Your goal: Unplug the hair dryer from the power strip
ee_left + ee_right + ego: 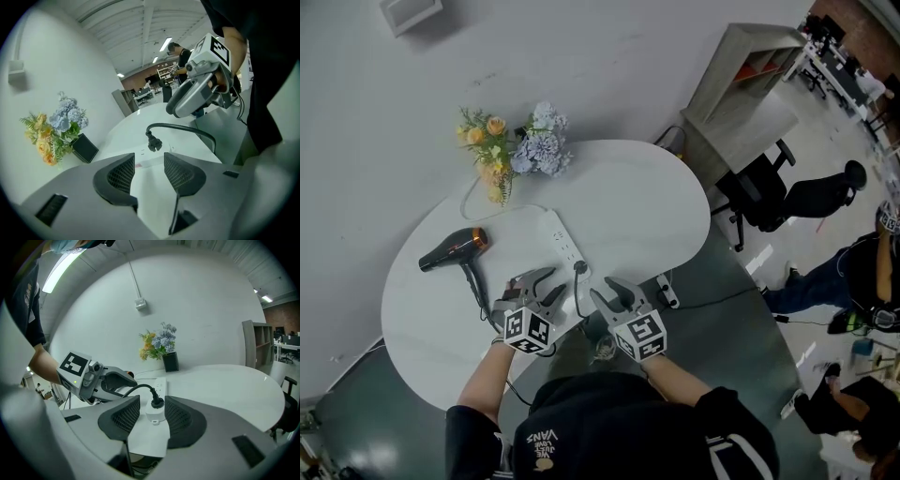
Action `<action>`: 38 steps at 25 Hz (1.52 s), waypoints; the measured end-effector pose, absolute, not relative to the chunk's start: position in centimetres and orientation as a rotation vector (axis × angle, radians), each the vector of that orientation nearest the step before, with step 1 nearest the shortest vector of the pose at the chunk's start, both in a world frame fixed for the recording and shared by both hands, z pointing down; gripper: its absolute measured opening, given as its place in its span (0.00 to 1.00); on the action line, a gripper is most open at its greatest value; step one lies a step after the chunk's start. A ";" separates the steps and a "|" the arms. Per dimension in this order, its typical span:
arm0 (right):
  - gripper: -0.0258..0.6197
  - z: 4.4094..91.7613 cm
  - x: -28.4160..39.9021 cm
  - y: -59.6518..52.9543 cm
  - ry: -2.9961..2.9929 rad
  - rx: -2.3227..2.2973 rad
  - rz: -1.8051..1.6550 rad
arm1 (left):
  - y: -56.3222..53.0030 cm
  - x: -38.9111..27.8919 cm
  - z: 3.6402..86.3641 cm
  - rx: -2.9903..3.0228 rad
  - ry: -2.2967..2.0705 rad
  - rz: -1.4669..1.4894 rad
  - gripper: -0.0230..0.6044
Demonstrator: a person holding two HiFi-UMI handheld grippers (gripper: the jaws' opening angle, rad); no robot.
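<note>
A black hair dryer point(450, 251) with an orange rear lies on the left of the white table point(656, 206). Its black plug point(579, 267) sits in the near end of the white power strip point(563, 242), and the cord point(576, 298) loops down toward the table's front edge. My left gripper point(546, 281) hovers open just left of the plug; in the left gripper view the plug point(154, 144) and the strip point(143, 153) lie ahead of the open left gripper point(149, 159). My right gripper point(152, 401) is open too, with the strip's near end point(156, 415) and the plug point(157, 401) between its fingertips, untouched.
A vase of flowers point(514, 150) stands at the table's far side, beyond the strip. A second cable point(712, 300) runs off the table's right edge to the floor. An office chair point(769, 192) and a shelf unit point(741, 84) stand to the right, with people beyond them.
</note>
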State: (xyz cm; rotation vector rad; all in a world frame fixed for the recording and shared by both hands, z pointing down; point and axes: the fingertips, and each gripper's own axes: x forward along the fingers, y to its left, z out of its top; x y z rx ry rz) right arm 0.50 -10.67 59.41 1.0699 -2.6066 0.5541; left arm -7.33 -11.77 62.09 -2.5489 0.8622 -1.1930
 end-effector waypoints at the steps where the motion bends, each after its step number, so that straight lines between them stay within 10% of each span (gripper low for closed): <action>1: 0.30 59.7 0.3 -10.9 -2.602 1.067 0.555 | -11.9 -7.2 62.4 -2.540 0.831 -1.204 0.34; 38: 0.29 63.1 -5.0 -16.0 -2.604 0.895 0.402 | -14.7 -5.9 67.9 -2.350 0.191 -1.326 0.43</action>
